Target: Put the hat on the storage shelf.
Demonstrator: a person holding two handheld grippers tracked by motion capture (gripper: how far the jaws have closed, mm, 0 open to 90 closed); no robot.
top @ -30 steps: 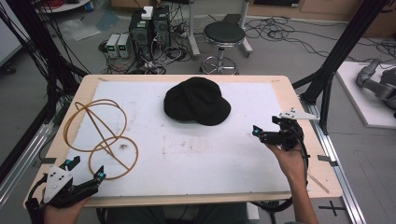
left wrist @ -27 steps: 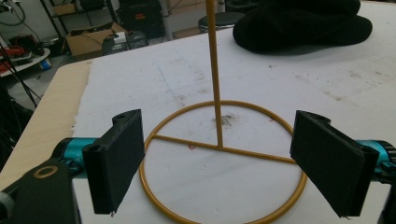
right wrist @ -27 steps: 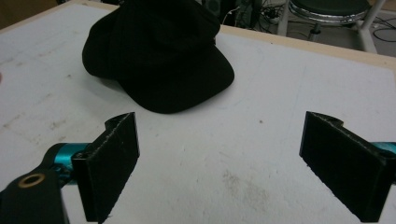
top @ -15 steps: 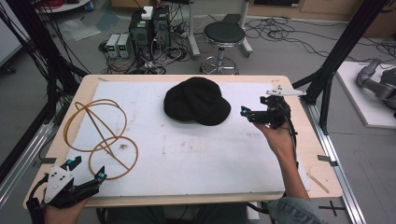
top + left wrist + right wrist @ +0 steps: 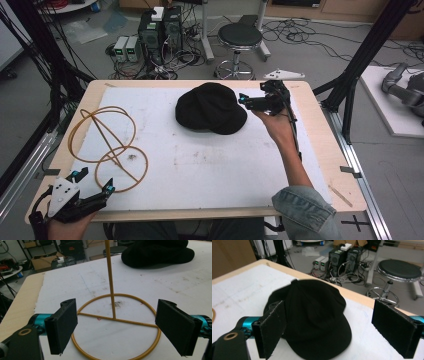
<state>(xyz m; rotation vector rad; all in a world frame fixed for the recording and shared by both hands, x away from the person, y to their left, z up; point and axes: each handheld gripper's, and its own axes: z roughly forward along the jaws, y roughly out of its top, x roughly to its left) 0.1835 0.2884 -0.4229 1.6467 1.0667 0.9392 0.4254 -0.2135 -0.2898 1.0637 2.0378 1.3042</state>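
High view first, from the left side across to the right: the left gripper (image 5: 92, 192) sits low at the near left corner of the table (image 5: 320, 150), and its jaws are spread wide with nothing between them. Just past its tips lies the yellow wire stand (image 5: 107, 145), made of round hoops and straight rods. In the left gripper view the bottom hoop of the wire stand (image 5: 115, 320) lies flat on the white mat (image 5: 175, 285) right in front of the open jaws, and one thin rod goes straight up from the hoop's cross bar. So the left gripper is the near one for the stand, and well apart from the cap. Next comes the black cap (image 5: 210, 107), lying flat near the far edge. The right gripper (image 5: 250, 102) is at the cap's right side, very close to its edge, but I cannot tell if it touches. In the right gripper view the black cap (image 5: 317, 317) lies straight ahead and a bit below the jaws, which are spread wide and hold nothing. The cap's long way runs from the button end far off to the brim close to the fingers. I think the right gripper is the one ready to grab the cap, likely by that near brim. Count: one cap, one wire stand, two grippers, and one round stool (image 5: 240, 37) on the floor behind the table.
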